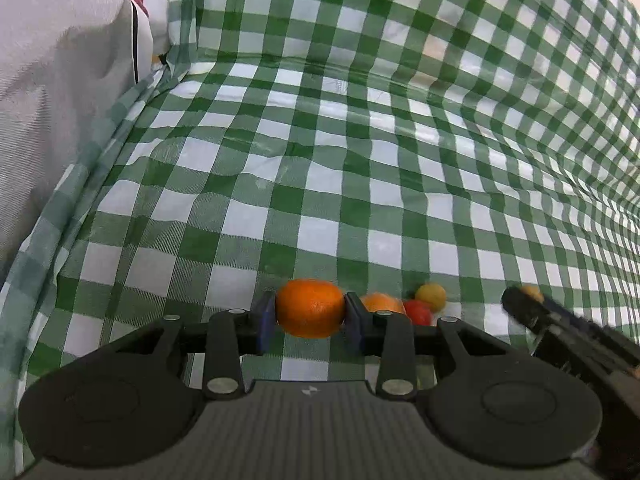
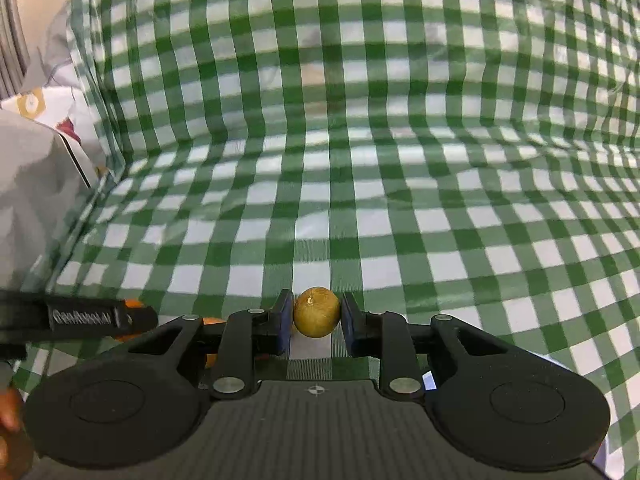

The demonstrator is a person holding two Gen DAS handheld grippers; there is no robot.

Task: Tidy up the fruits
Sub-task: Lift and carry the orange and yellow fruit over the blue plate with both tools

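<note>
Here, orange (image 1: pixel 310 308) pinched between left fingers (image 1: pixel 267 322), brownish-yellow fruit (image 2: pixel 317 312) between right fingers (image 2: pixel 282 322)

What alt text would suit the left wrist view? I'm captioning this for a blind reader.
The left gripper clamps an orange between its blue pads above a green-and-white checked cloth. Just behind it lie another orange fruit, a red one and a small yellow one; the right gripper enters at the right.

Bright even light, soft shadows; fisheye bending at edges, slight blur.
</note>
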